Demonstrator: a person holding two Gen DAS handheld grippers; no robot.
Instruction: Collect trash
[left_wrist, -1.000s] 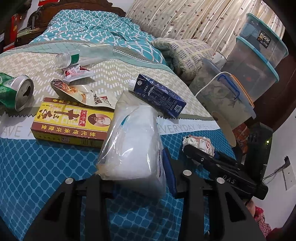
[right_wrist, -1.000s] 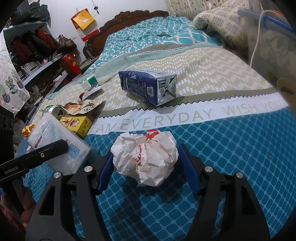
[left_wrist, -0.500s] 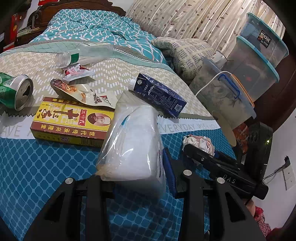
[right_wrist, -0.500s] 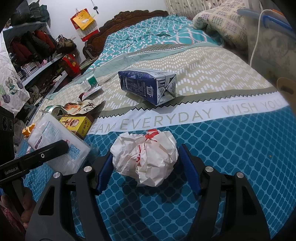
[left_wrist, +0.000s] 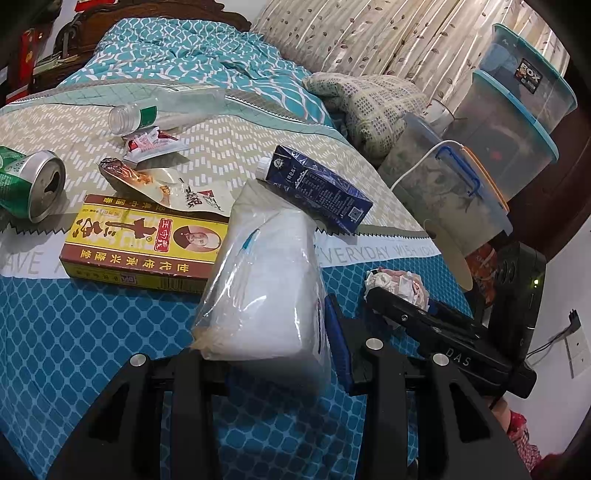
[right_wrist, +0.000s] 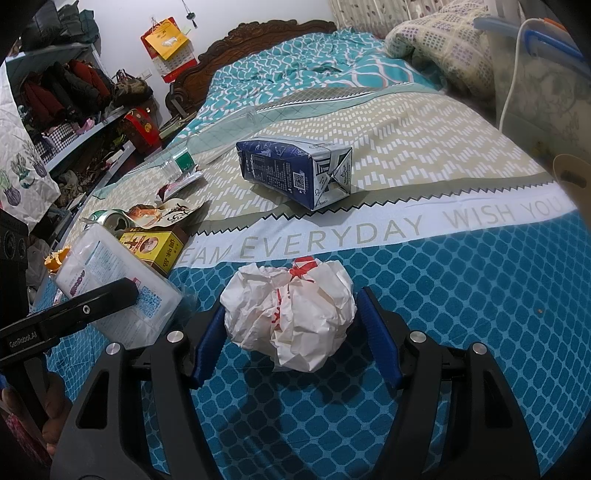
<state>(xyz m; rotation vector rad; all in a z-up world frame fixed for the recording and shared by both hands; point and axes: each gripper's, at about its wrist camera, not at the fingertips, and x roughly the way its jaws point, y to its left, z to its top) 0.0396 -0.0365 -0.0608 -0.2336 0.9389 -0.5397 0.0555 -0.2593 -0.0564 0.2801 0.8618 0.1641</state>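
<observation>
My left gripper (left_wrist: 273, 343) is shut on a white tissue pack (left_wrist: 266, 284) in clear plastic, held over the blue bedspread. My right gripper (right_wrist: 291, 332) is shut on a crumpled white paper ball (right_wrist: 291, 310) with red print. In the right wrist view the tissue pack (right_wrist: 118, 280) and the left gripper's finger show at the left. In the left wrist view the paper ball (left_wrist: 395, 284) and the right gripper show at the right. A blue milk carton (left_wrist: 317, 188) (right_wrist: 295, 170) lies on the bed beyond both.
On the bed lie a yellow-brown box (left_wrist: 144, 243), a snack wrapper (left_wrist: 155, 184), a green can (left_wrist: 26, 184), a clear bottle (left_wrist: 162, 107) and a small red-white wrapper (left_wrist: 151, 146). Plastic storage bins (left_wrist: 509, 122) stand at the right. A cluttered shelf (right_wrist: 66, 110) stands at the left.
Both grippers keep their hold. The left wrist view has shifted slightly; the tissue pack and paper ball stay in the jaws.
</observation>
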